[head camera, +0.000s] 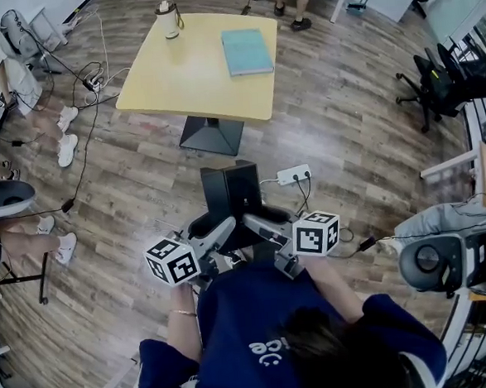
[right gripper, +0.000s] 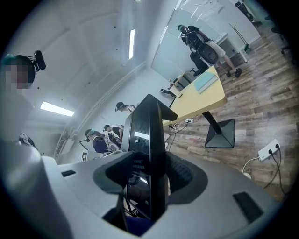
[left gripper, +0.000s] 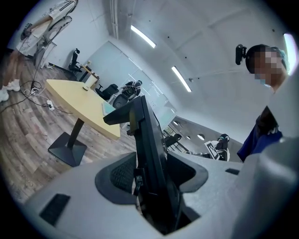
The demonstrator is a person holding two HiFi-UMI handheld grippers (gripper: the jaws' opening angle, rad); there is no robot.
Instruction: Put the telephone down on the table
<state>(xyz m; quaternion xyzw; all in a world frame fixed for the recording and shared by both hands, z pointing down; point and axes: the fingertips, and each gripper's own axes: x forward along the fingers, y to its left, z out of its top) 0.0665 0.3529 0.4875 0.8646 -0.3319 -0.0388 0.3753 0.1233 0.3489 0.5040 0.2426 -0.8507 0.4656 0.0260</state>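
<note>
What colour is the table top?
The table top is pale yellow; the head view shows it best.

Telephone (head camera: pixel 233 195) near; table (head camera: pixel 194 80) beyond; book (head camera: pixel 247 51) on table.

L gripper (head camera: pixel 222 233) & R gripper (head camera: pixel 258 224) side by side, jaws clamped.
</note>
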